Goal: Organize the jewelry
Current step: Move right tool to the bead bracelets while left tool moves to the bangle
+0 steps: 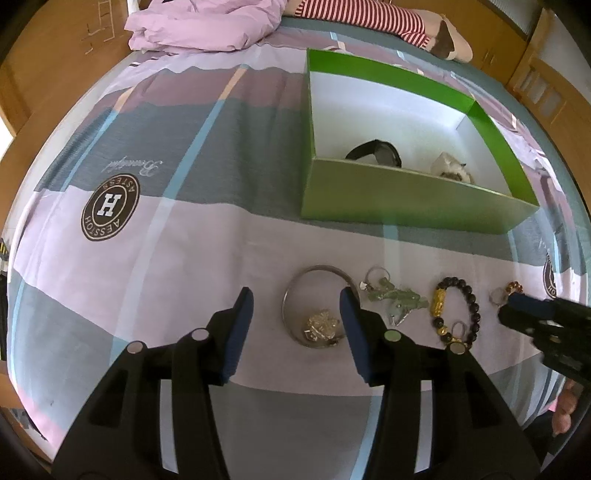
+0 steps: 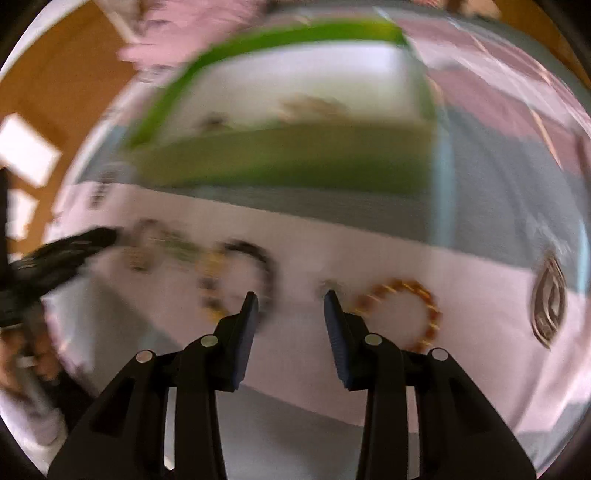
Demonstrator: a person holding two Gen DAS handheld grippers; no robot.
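A row of jewelry lies on the bedspread before a green box (image 1: 406,199). My left gripper (image 1: 297,299) is open just above a silver bangle (image 1: 295,288) that rings a small silver trinket (image 1: 322,325). To the right lie a jade-green charm with rings (image 1: 397,299) and a black bead bracelet with gold beads (image 1: 460,306). In the box sit a black watch (image 1: 376,149) and a pale bundle (image 1: 448,166). The blurred right wrist view has my right gripper (image 2: 291,297) open between the black bracelet (image 2: 255,258) and an amber bead bracelet (image 2: 410,302). The green box (image 2: 295,158) lies beyond.
A crumpled pink quilt (image 1: 207,22) and a striped pillow (image 1: 369,16) lie at the far end of the bed. Wooden furniture (image 1: 546,74) surrounds the bed. A person's hand (image 1: 565,410) shows at the right edge of the left wrist view.
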